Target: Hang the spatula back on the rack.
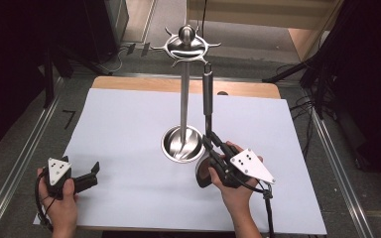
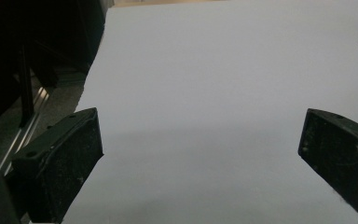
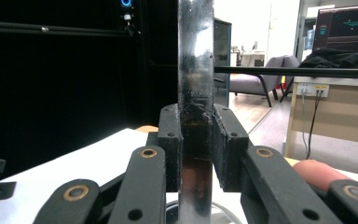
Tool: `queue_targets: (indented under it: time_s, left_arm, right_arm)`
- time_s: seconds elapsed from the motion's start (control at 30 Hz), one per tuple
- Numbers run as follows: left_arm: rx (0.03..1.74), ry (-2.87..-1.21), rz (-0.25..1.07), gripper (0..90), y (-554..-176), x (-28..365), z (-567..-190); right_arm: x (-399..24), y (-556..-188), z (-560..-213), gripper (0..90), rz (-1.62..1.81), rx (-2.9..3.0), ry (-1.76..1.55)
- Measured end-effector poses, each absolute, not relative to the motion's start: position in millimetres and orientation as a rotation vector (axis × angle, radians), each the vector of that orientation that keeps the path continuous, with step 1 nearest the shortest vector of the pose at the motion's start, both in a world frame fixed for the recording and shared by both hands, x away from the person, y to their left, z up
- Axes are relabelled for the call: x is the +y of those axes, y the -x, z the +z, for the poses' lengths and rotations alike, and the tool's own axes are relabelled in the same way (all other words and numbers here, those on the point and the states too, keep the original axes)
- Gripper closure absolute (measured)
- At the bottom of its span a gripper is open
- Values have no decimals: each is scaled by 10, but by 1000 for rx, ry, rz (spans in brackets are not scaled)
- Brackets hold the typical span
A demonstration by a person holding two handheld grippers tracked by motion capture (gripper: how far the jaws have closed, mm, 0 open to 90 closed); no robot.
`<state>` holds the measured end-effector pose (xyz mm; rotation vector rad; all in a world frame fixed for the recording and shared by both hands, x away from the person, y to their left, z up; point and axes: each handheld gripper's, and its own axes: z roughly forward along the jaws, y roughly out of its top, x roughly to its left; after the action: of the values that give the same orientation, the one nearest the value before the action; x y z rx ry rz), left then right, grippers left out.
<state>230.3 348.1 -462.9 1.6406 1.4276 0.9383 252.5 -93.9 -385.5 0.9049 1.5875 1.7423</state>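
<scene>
Utensil clamped by right gripper beside metal stand

Utensil [image 1: 208, 94] held upright in the right gripper [image 1: 211, 143], just beside the stand [image 1: 184, 89] and right of its pole. Dark lower handle pinched between the two black jaws; in the right gripper view, jaws closed tight on the shiny handle [image 3: 195, 93] from both sides. Steel upper part of the handle rising toward the ring of hooks at the top of the stand, its top end right at one hook; hooked on or not, cannot tell. Working end hidden behind the hand, near the round base of the stand. Right hand [image 1: 233, 183] wrapped around the gripper body, grey three-cornered plate on top, cable trailing toward the near table edge.

Left gripper [image 1: 93, 171] well apart from the stand, low at the near left corner of the white sheet [image 1: 129, 129], held in the left hand [image 1: 59, 196]. Jaws spread wide, nothing between them but bare sheet in the left gripper view [image 2: 200, 154]. Rim of the stand's base just visible at that view's right edge.
</scene>
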Motion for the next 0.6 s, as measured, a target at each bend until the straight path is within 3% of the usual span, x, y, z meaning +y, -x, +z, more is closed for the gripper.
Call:
queue_targets:
  time_s: [0.6]
  left_arm:
    - [1427, -1644, 938, 2, -2305, 3477, -4630]
  right_arm:
    - [-979, -2597, -3825, 749, 1772, 1652, -920]
